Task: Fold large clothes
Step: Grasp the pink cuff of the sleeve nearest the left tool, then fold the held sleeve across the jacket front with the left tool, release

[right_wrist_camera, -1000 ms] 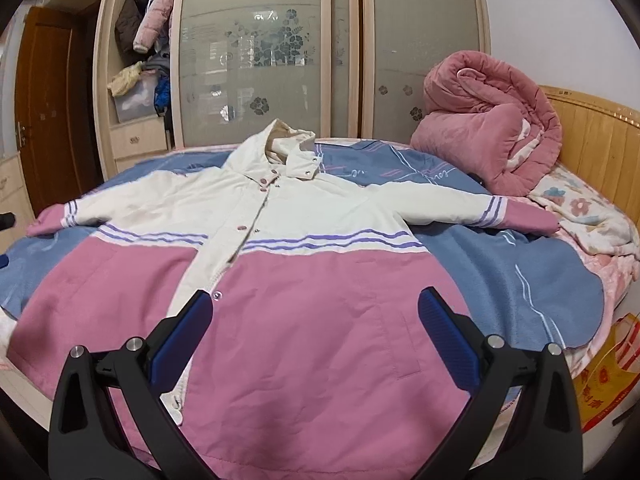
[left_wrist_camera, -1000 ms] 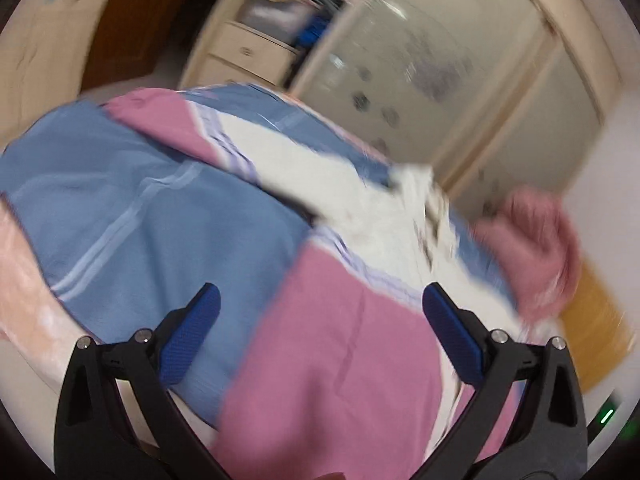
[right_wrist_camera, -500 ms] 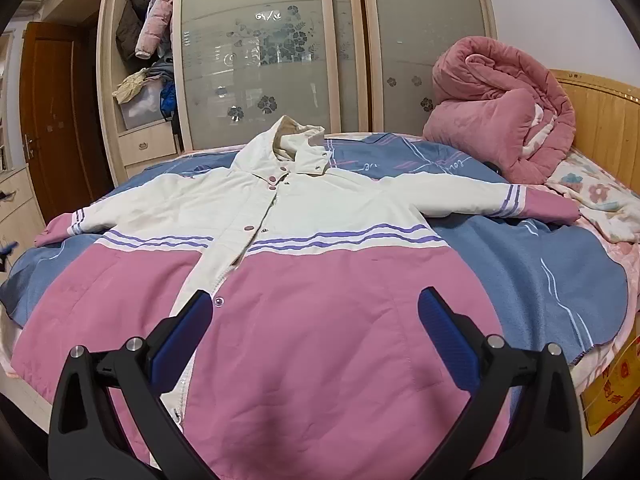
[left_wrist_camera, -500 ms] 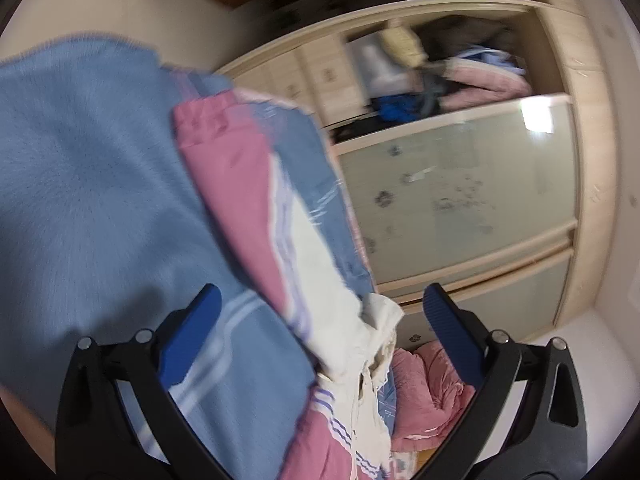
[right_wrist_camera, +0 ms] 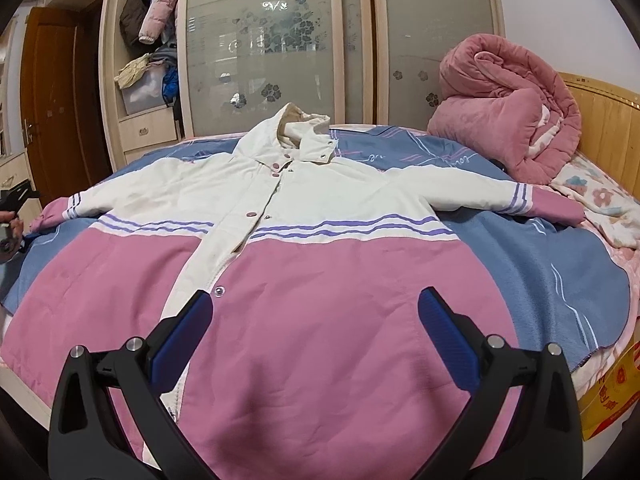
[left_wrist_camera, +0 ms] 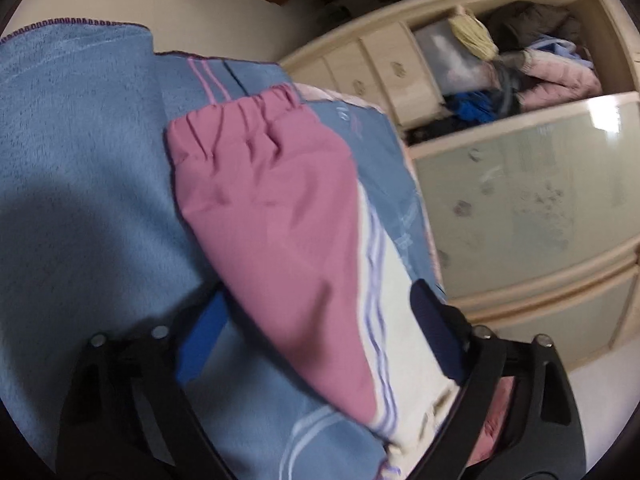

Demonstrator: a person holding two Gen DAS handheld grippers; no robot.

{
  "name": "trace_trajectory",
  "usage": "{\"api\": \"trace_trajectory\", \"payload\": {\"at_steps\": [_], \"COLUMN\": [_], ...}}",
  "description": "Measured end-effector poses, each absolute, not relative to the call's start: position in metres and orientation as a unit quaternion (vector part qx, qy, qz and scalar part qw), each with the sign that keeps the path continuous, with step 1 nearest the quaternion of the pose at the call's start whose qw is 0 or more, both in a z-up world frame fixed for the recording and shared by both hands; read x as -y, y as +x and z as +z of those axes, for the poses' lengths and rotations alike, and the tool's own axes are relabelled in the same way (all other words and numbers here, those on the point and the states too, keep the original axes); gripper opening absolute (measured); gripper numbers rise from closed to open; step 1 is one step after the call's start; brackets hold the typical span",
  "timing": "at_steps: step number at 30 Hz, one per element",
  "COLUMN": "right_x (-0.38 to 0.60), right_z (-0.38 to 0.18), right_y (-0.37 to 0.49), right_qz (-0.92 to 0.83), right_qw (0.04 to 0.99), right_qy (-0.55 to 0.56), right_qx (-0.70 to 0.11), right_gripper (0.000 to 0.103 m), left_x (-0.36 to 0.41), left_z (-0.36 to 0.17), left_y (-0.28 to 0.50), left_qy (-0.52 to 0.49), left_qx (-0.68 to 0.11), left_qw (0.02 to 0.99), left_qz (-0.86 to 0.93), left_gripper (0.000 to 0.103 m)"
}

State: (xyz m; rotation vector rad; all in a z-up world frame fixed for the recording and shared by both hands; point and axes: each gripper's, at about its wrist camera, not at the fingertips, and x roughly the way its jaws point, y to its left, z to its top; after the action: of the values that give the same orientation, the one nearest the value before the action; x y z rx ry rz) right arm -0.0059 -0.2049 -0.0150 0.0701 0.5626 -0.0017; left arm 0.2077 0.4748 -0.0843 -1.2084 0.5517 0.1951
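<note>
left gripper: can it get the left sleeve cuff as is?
Probably yes. The left gripper already straddles the sleeve, jaws just closing around it but not yet pinching, and nothing lies on the sleeve. The pink cuff itself sits beyond the fingertips, so the grab would land mid-sleeve.

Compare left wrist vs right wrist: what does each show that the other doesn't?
Left wrist only: a close-up of the pink sleeve cuff, with the left claw straddling that sleeve; its jaws have just been closing and are not yet clamped.

Right wrist only: the whole jacket spread flat, its hood, the rolled pink quilt, the wooden headboard and the open right claw over the hem.

Both: the blue blanket, the same sleeve and the wardrobe.
</note>
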Motion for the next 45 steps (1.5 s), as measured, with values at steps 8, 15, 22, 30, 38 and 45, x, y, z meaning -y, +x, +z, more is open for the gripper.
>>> {"api": "trace_trajectory", "payload": {"at_steps": [8,15,22,30,38,45], "right_x": [0.194,0.194,0.203,0.214,0.221,0.225], "right_z": [-0.023,-0.024,-0.017,-0.011,-0.01,-0.01], "right_y": [-0.001,0.0,-0.003,-0.005,-0.007,-0.008], "right_qz": [0.003,0.004,0.004,0.004,0.001,0.0], "right_qw": [0.957,0.956,0.959,0.96,0.96,0.96], "right_qy": [0.017,0.017,0.028,0.048,0.058,0.055], "right_qx": [-0.29,-0.292,-0.281,-0.275,-0.273,-0.276], "right_gripper": [0.102,0.102,0.102,0.102,0.102,0.102], "left_x": [-0.498,-0.491,-0.398,-0.221,-0.088,-0.062], "left_z": [-0.101,-0.058,0.061,0.126,0.037,-0.054], "left_y": [0.223,0.233,0.252,0.28,0.304,0.319], "left_qy": [-0.58,-0.498,-0.268,-0.128,-0.178,-0.218], "left_qx": [-0.22,-0.185,-0.158,-0.176,-0.307,-0.411], "left_qw": [0.775,0.839,0.947,0.972,0.916,0.879], "left_qz": [0.117,0.114,0.081,-0.088,-0.186,-0.101], "left_gripper": [0.041,0.007,0.007,0.007,0.009,0.046]}}
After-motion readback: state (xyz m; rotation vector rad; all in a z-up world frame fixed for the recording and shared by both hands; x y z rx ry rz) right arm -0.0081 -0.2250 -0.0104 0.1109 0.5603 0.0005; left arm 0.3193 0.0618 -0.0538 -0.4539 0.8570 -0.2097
